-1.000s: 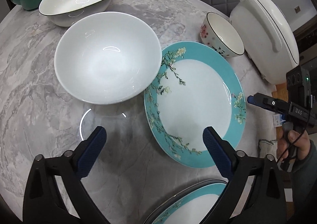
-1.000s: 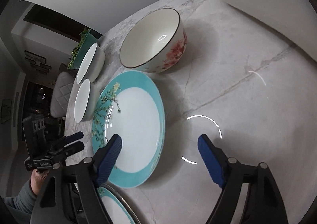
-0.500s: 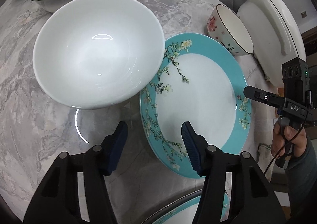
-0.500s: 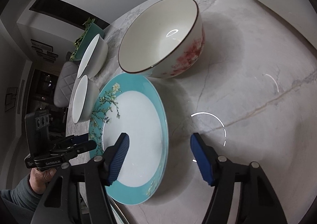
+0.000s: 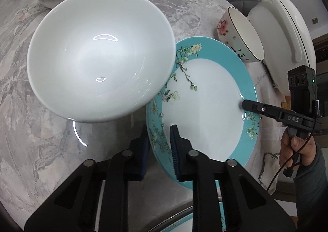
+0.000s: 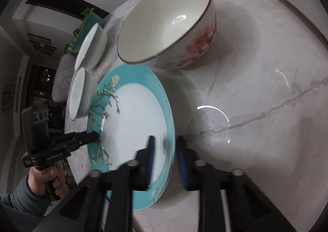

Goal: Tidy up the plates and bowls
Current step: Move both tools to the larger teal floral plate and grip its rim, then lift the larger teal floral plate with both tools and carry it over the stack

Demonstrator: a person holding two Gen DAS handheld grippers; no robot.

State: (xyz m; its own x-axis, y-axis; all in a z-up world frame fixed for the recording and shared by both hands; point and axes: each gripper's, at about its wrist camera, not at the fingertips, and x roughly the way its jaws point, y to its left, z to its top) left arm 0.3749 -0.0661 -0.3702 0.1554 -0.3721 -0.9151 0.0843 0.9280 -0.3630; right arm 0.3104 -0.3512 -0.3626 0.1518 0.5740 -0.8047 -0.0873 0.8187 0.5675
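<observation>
Both hand-held grippers' jaws closing over last second, wide apart earlier. Left hand-held gripper (image 5: 160, 146) now clamping near-left rim of teal blossom plate (image 5: 205, 113); right hand-held gripper (image 6: 165, 160) pinching opposite rim. Plate lying on marble bench (image 5: 30, 139), between plain white bowl (image 5: 98, 53) and pink-flowered bowl (image 6: 170, 27). Both bowls looming larger than before. Second teal plate at bottom edge, cut off. White bowl's rim overlapping plate edge; contact unclear. Right view blurring near fingers.
</observation>
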